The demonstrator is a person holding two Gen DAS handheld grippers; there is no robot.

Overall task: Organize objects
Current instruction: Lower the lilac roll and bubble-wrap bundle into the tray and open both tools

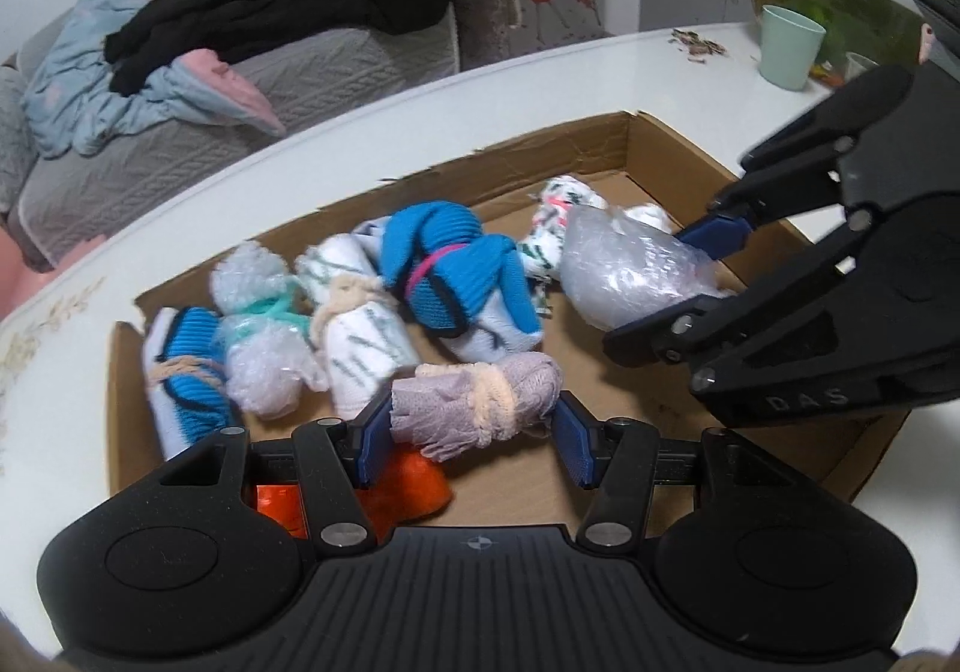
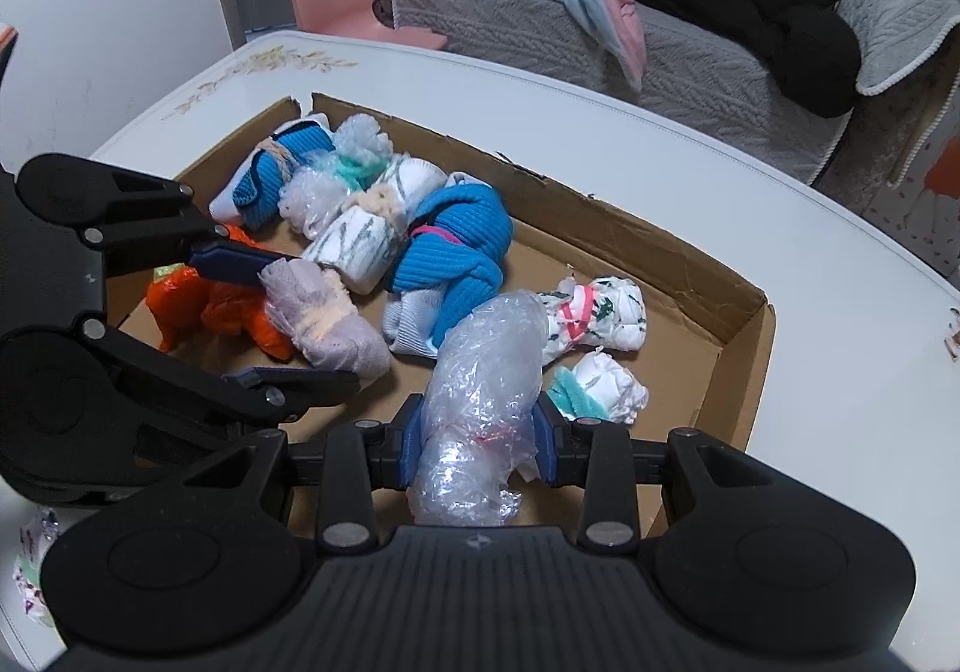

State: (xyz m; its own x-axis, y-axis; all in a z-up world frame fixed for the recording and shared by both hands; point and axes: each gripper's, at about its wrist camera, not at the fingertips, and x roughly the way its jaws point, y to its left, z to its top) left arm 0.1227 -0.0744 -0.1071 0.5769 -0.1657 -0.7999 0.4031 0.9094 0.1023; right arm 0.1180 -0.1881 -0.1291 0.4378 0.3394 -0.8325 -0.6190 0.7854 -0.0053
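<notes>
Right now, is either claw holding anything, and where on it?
Left claw holds the lilac bundle by its two ends. Right claw grips the clear plastic bundle around its lower middle.

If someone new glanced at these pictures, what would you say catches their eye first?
Probably the cardboard box on the white table, filled with tied bundles, the bright blue bundle at its middle standing out. Next, the two tools over it: the left gripper holds a lavender bundle, and the right gripper is clamped on a clear plastic bundle.
</notes>
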